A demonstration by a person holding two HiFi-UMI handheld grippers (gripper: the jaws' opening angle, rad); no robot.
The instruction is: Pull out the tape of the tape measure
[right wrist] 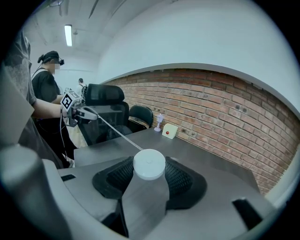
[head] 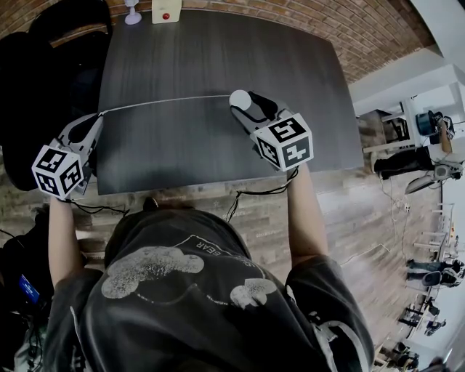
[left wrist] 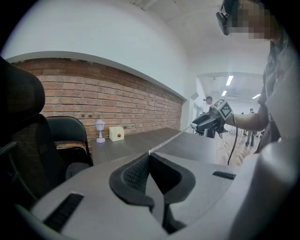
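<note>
A round white tape measure (head: 240, 99) (right wrist: 149, 164) sits between the pads of my right gripper (head: 245, 104) (right wrist: 149, 174), which is shut on it above the dark table (head: 218, 58). Its thin white tape (head: 167, 102) (right wrist: 115, 131) (left wrist: 171, 139) stretches leftward across the table to my left gripper (head: 97, 116) (left wrist: 149, 153). That gripper is shut on the tape's end, beyond the table's left edge. In the left gripper view the tape leaves the closed pads and runs to the far right gripper (left wrist: 212, 120).
A cream box with a red button (head: 166, 11) (left wrist: 116, 133) (right wrist: 169, 131) and a small white lamp figure (head: 132, 13) (left wrist: 100, 130) stand at the table's far edge by the brick wall. Black chairs (head: 43, 43) (left wrist: 65, 136) stand left of the table. Cables (head: 254, 193) hang off the near edge.
</note>
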